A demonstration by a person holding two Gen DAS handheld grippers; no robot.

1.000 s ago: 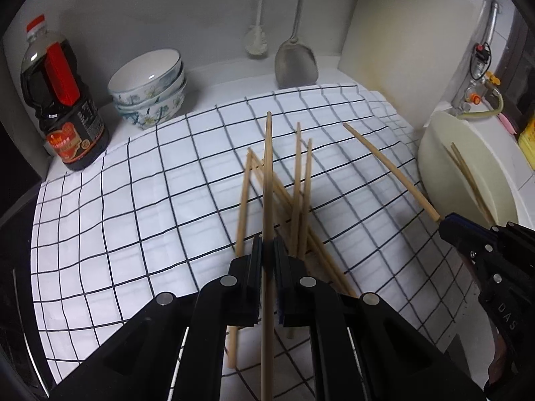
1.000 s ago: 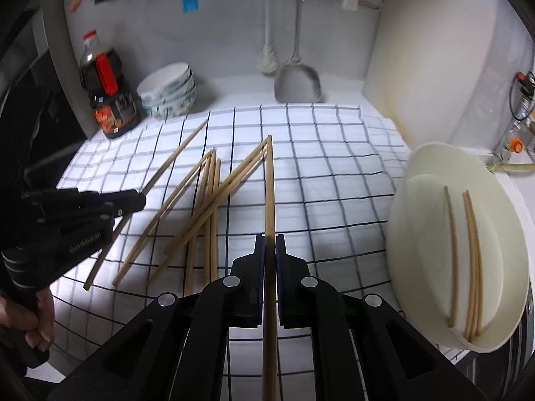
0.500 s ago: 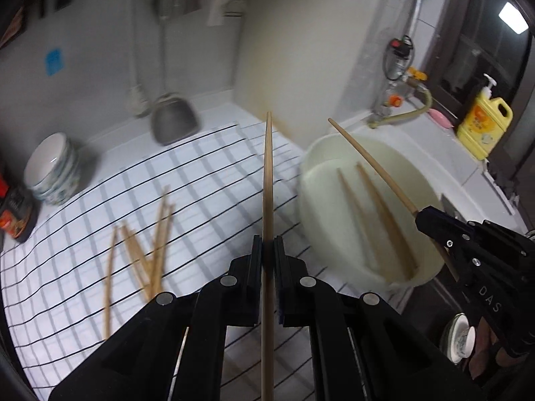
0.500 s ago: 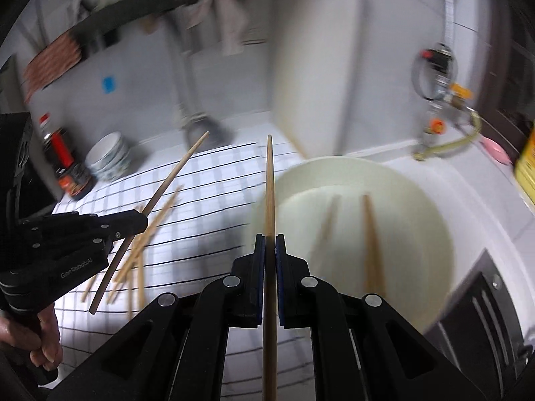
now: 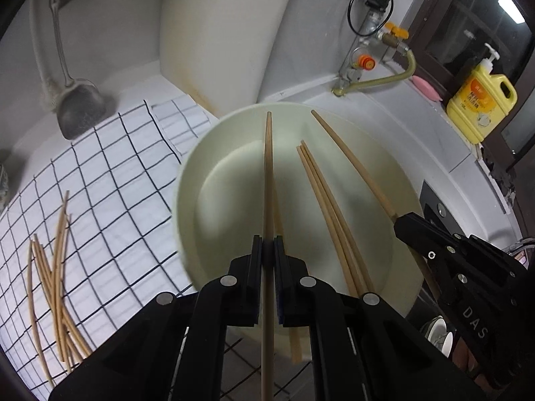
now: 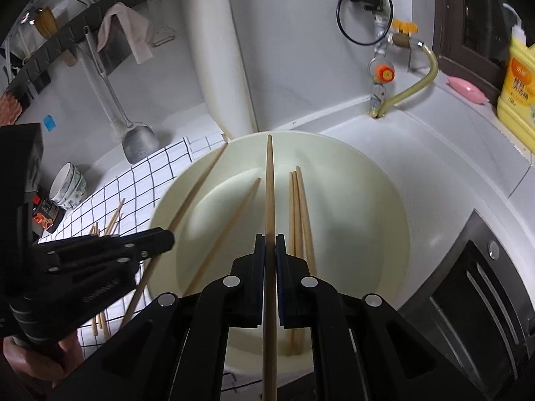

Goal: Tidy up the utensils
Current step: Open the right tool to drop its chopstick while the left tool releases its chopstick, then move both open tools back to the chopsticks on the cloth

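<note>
My left gripper [image 5: 267, 250] is shut on a wooden chopstick [image 5: 268, 173] and holds it over the cream round basin [image 5: 190, 180]. My right gripper [image 6: 270, 247] is shut on another chopstick [image 6: 269, 183] above the same basin [image 6: 384, 200]. Each gripper shows in the other's view: the right one [image 5: 398, 224] with its chopstick [image 5: 347, 160], the left one [image 6: 167, 235] with its chopstick [image 6: 197, 187]. Several chopsticks [image 5: 327, 207] lie inside the basin. Several more chopsticks [image 5: 57, 260] lie on the checked cloth [image 5: 110, 180] at the left.
A white cutting board [image 5: 217, 33] leans against the wall behind the basin. A metal spatula [image 5: 78, 100] hangs at the left. A tap with a hose [image 5: 378, 73], a pink soap [image 5: 426, 87] and a yellow detergent bottle [image 5: 481, 100] stand at the right. Stacked bowls [image 6: 68, 185] and a sauce bottle [image 6: 46, 214] stand far left.
Both grippers have swung right from the checked cloth to above the basin, each still holding its chopstick. The basin now fills the middle of both views.
</note>
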